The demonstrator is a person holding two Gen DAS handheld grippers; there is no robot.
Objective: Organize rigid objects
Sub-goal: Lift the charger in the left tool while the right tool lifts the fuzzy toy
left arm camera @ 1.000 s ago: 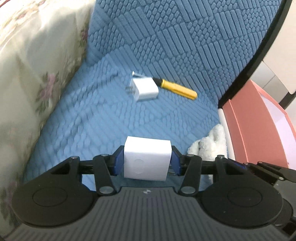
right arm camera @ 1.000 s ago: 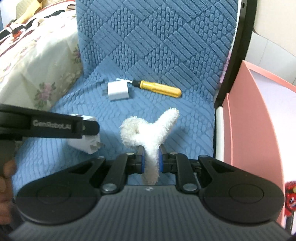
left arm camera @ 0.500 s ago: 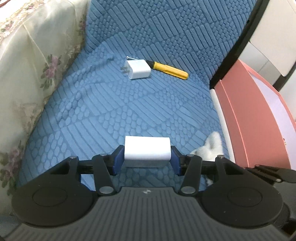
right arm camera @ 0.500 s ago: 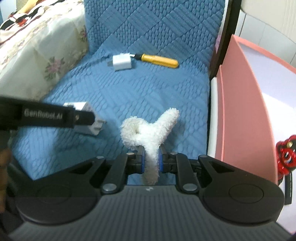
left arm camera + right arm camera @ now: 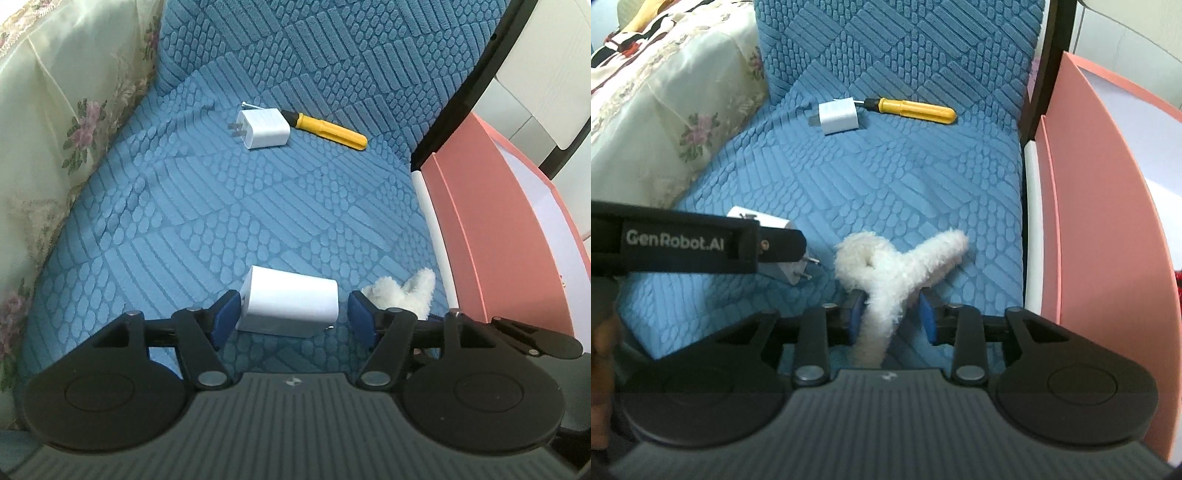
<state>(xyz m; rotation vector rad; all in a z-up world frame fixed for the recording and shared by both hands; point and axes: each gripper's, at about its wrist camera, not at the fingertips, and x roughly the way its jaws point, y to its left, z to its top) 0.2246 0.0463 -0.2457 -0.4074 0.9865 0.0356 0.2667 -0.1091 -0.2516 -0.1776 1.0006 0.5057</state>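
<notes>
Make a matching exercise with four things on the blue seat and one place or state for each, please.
Things:
1. yellow screwdriver
2. far white charger
3. near white charger
4. white fluffy loop

Places:
A. between the opening pads of the right gripper
B. between the opening pads of the left gripper
C. by the backrest, prongs toward the floral cloth
D. by the backrest, handle toward the pink box

Pairs: 1-D, 2-C, 3-B, 4-A

Home, quilted blue sofa (image 5: pixel 295 206), floral throw (image 5: pixel 55 122)
</notes>
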